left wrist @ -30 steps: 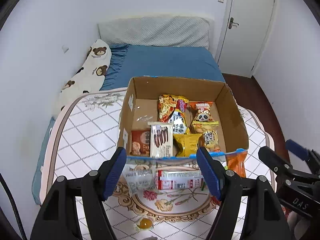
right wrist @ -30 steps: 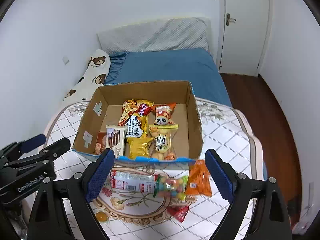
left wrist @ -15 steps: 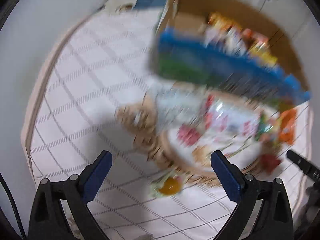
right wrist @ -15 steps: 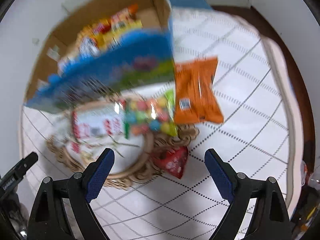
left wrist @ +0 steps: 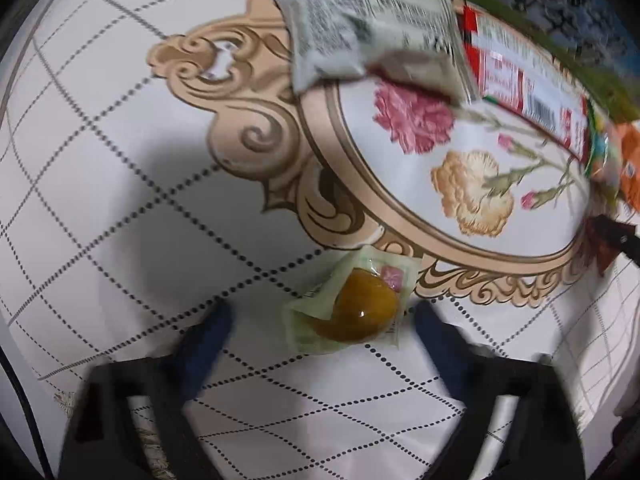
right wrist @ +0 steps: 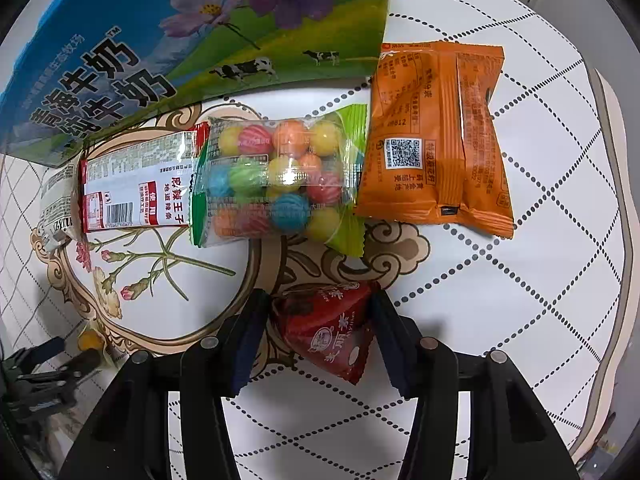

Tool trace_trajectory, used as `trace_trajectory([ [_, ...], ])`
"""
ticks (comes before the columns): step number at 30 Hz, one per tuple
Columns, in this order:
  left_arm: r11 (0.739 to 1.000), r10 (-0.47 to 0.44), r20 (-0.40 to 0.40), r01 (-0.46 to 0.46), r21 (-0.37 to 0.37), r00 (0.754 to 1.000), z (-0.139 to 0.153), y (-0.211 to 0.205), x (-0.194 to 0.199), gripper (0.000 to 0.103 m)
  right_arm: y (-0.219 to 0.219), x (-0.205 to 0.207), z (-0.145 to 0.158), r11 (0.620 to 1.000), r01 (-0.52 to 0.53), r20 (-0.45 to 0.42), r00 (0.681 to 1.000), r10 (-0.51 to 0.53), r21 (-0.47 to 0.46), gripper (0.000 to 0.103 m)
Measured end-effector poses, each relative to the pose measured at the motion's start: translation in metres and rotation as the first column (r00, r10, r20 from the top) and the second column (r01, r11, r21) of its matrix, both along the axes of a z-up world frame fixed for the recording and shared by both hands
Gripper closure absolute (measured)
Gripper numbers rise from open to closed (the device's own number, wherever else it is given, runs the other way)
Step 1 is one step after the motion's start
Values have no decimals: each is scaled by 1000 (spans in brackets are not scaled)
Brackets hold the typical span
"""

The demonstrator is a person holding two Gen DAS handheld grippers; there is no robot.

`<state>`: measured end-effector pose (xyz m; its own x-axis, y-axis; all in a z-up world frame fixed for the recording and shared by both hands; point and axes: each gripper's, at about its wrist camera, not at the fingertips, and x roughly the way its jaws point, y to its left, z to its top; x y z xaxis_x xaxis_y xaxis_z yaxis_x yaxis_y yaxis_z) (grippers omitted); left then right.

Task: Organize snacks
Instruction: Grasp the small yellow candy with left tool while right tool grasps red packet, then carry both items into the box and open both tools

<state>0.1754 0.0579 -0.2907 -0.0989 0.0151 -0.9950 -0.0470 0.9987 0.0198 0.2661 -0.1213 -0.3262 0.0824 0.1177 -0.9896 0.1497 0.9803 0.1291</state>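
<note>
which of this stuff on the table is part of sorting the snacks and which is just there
Part of the job:
- red triangular packet
- jelly cup
- gumball bag
- orange packet
- red and white packet
- grey-white packet
- cardboard box

Just there:
- patterned tablecloth

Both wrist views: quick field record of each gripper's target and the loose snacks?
left gripper: jaws closing around yellow jelly cup, far pad at the wrapper edge
right gripper: jaws closing, red packet between them
loose on tablecloth: orange packet, gumball bag, red-white packet, grey-white packet
box: behind the row
</note>
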Motion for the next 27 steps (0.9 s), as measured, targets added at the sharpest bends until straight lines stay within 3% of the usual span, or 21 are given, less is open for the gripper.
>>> trace_trajectory([
  [2,1000,2,-6,-2,-11,1000,-6,-3,-2,47,-2,-1,0,1000,-4,1,1000,4,0,48],
  [7,1000,-12,15,12,2,1000,-4,-9,-7,51,5,2,0,1000,-16,4,1000,16,-9,51],
  [14,999,-25,47,27,-28,999,31,-19,-13,51,11,-20,23,999,-13,41,999,11,48,56],
  [20,990,-50,123,65,-123,991,89,-53,-9,51,15,-39,60,989,-26,92,996,13,143,58],
  [27,960,-85,270,151,-234,959,175,-96,26,51,18,-21,123,972,-43,208,978,-7,232,58],
])
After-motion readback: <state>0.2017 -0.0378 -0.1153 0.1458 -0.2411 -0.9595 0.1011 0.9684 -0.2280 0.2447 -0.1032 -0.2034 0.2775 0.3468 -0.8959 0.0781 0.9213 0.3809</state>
